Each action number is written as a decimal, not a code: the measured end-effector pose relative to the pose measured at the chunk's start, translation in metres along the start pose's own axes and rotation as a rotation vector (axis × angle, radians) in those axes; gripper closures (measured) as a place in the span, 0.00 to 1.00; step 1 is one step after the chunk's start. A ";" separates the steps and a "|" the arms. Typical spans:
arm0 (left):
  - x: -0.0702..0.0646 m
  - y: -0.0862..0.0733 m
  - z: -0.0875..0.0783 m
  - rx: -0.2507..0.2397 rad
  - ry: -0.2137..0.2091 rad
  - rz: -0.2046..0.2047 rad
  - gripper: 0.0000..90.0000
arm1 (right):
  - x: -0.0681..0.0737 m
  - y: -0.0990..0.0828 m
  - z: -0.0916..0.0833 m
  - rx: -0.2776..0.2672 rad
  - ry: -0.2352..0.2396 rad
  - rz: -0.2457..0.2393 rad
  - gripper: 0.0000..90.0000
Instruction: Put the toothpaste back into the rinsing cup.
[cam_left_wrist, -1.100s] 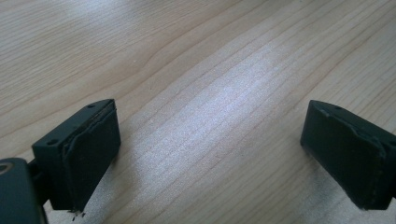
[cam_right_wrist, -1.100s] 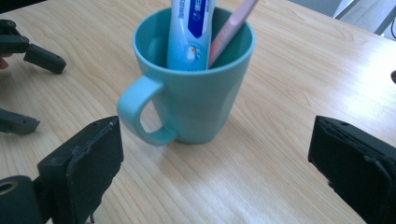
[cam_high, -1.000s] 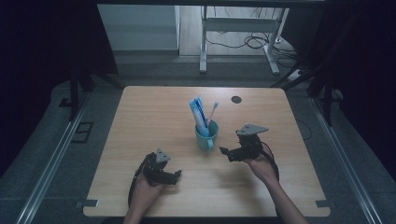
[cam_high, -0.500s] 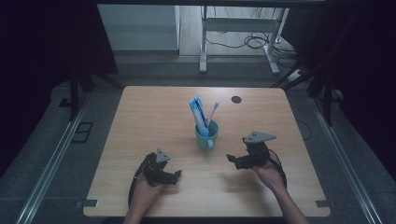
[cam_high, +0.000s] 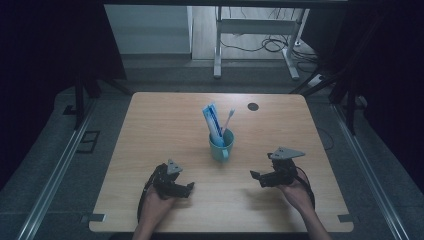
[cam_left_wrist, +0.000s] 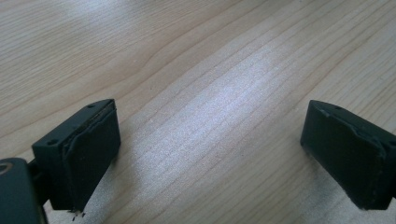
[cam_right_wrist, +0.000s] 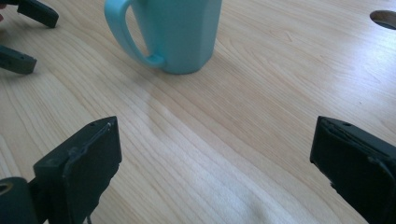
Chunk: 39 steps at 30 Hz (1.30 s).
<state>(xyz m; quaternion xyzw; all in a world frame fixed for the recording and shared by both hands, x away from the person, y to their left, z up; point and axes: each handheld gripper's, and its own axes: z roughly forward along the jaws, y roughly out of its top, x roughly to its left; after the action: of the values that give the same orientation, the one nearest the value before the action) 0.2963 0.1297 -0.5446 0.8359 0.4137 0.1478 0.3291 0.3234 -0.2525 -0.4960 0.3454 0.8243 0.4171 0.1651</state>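
Dim surroundings framed a pale wooden worktop (cam_high: 150, 130) with a floor stand and cables beyond its far edge. A teal mug (cam_high: 221, 145) stood upright near the worktop's centre, holding a blue-and-white tube (cam_high: 212, 120) and a toothbrush (cam_high: 228, 120), both leaning against the rim, heads up. The mug's handle faced the person's side, toward the right tool, which would favour a grasp from there. The right tool (cam_high: 256, 176) hovered near the mug, apart from it, its jaws spread wide and holding nothing; in the right gripper view the mug (cam_right_wrist: 180, 32) sat ahead of that gap. The left tool (cam_high: 188, 189) lay low over bare wood near the front edge, jaws likewise released and empty. Judged from this, both tools were parked clear of the mug. A dark round hole (cam_high: 253, 106) marked the far side.
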 end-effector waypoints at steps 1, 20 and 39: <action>0.000 0.000 0.000 0.000 0.000 0.000 0.06 | 0.000 -0.002 -0.001 0.000 0.000 0.005 0.02; 0.000 0.000 0.000 -0.003 0.004 -0.005 0.05 | -0.003 -0.035 -0.009 0.026 -0.015 0.024 0.02; 0.000 0.000 0.000 -0.003 0.004 -0.003 0.05 | 0.000 -0.056 0.001 0.114 -0.009 0.019 0.03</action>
<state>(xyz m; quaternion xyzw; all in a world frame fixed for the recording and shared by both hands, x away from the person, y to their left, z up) 0.2964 0.1291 -0.5447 0.8344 0.4155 0.1496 0.3298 0.2997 -0.2749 -0.5419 0.3640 0.8425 0.3697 0.1448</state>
